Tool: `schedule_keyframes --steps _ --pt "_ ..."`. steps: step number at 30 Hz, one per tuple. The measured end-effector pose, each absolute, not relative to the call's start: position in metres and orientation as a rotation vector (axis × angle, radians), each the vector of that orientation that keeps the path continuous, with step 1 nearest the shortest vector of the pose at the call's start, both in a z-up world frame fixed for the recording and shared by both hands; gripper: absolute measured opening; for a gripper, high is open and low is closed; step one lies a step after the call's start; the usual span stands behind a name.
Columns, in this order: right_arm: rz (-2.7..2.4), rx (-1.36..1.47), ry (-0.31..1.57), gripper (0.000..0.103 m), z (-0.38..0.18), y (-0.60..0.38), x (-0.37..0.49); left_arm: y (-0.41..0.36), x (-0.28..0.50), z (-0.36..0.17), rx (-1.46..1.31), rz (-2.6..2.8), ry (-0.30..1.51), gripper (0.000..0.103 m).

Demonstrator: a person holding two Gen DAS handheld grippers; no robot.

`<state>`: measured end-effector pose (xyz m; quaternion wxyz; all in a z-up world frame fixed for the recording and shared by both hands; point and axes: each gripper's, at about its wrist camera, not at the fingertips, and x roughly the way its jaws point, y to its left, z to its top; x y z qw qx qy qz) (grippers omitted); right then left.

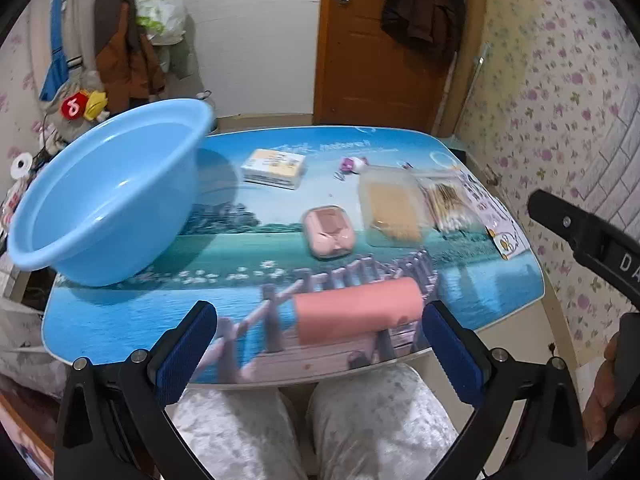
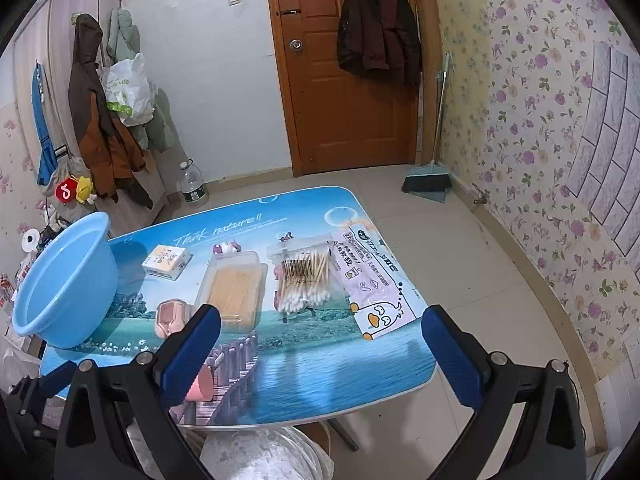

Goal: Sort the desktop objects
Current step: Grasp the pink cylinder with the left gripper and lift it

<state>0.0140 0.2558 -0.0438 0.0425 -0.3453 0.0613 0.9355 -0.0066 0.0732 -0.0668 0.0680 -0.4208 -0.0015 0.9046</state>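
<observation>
My left gripper (image 1: pixel 318 344) is open above the table's front edge, with a pink roll (image 1: pixel 358 314) lying on the table between and just beyond its fingertips, untouched. Further back lie a pink case (image 1: pixel 329 232), a clear box of toothpicks (image 1: pixel 394 204) and a yellow-white carton (image 1: pixel 274 168). A light blue basin (image 1: pixel 108 192) stands tilted at the left edge. My right gripper (image 2: pixel 320 352) hangs open and empty over the front right of the table (image 2: pixel 340 372). Ahead of it lie a bag of cotton swabs (image 2: pixel 306 276) and a pink printed packet (image 2: pixel 372 280).
A small purple-white toy (image 2: pixel 226 248) sits near the table's far side. A person's knees (image 1: pixel 312 420) are under the front edge. On the floor stand a water bottle (image 2: pixel 192 188) and a broom with dustpan (image 2: pixel 426 184). Coats hang by the door.
</observation>
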Motion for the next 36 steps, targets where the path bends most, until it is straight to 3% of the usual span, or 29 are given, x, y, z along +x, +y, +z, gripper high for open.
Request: schedule_keyframes --steps 22,26,36 --pt "2.820 -1.111 0.263 0.101 -0.071 0.291 -0.002 0.101 -0.040 -0.115 -1.457 2.713 -0.056 0.102" --pt "2.823 -1.114 0.257 0.101 -0.073 0.290 -0.003 0.099 -0.038 -0.114 -1.423 2.717 -0.056 0.091" --pt "2.830 -1.119 0.246 0.101 -0.072 0.283 -0.001 0.094 -0.032 -0.110 -1.400 2.703 -0.055 0.090"
